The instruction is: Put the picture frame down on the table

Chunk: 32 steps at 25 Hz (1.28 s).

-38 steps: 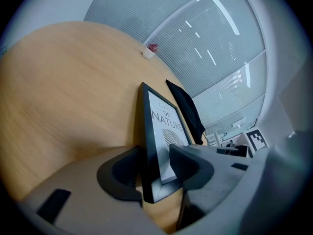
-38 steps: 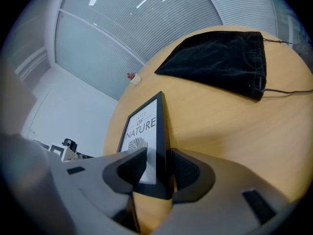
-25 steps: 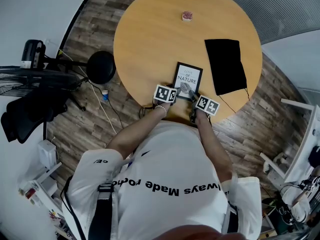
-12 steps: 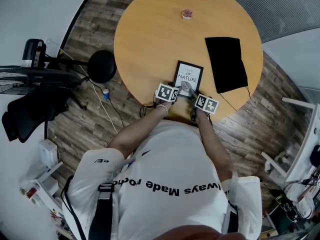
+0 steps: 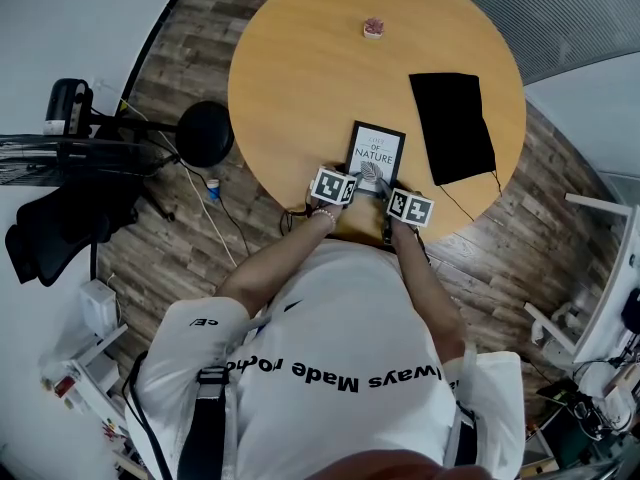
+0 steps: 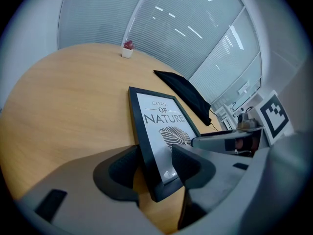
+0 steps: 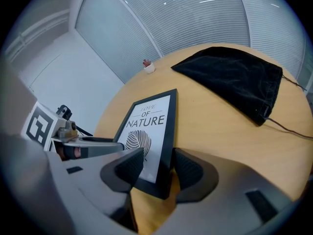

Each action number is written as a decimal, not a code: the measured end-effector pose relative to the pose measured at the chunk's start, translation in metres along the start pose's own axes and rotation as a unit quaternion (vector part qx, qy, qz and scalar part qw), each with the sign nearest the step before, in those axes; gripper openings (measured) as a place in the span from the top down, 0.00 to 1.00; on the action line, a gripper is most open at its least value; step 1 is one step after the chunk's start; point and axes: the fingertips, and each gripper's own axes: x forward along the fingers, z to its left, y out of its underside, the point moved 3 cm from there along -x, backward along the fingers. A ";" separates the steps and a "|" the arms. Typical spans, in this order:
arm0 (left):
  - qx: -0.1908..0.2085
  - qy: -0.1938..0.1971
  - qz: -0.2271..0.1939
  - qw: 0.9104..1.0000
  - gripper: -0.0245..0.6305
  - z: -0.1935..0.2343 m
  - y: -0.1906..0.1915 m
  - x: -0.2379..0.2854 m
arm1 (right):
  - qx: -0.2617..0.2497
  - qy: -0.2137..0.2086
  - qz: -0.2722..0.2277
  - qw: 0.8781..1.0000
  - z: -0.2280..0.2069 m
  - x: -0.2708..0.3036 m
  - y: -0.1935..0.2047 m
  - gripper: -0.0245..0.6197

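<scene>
Head view: the round wooden table (image 5: 300, 68) carries the picture frame (image 5: 377, 151), which lies flat with its print facing up, near the table edge closest to the person. The left gripper (image 5: 356, 177) and the right gripper (image 5: 386, 184) meet the frame at its near end, one at each near corner. A black cloth (image 5: 452, 128) lies flat to the right of the frame, apart from it, and a small red-topped object (image 5: 374, 29) stands well apart on the far side of the table. Left gripper view: the near left corner of the frame (image 6: 161, 126) sits between the jaws. The jaws have just been opening and now stand released, spread to either side of the corner, with the frame resting on the tabletop rather than in a grip. One finger of the right gripper reaches in from the right over the leaf print. Right gripper view: the near right corner of the frame (image 7: 149, 126) sits between the jaws. These jaws have also just been opening and stand released, one pad over the print and the other just beside the outer edge of the frame. The cloth (image 7: 234, 77) lies to the right, clear of the frame.
</scene>
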 end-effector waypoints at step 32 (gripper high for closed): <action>0.055 -0.015 0.010 0.998 0.63 -0.004 0.013 -0.003 | -0.061 0.017 0.001 0.998 0.000 -0.007 0.006 0.63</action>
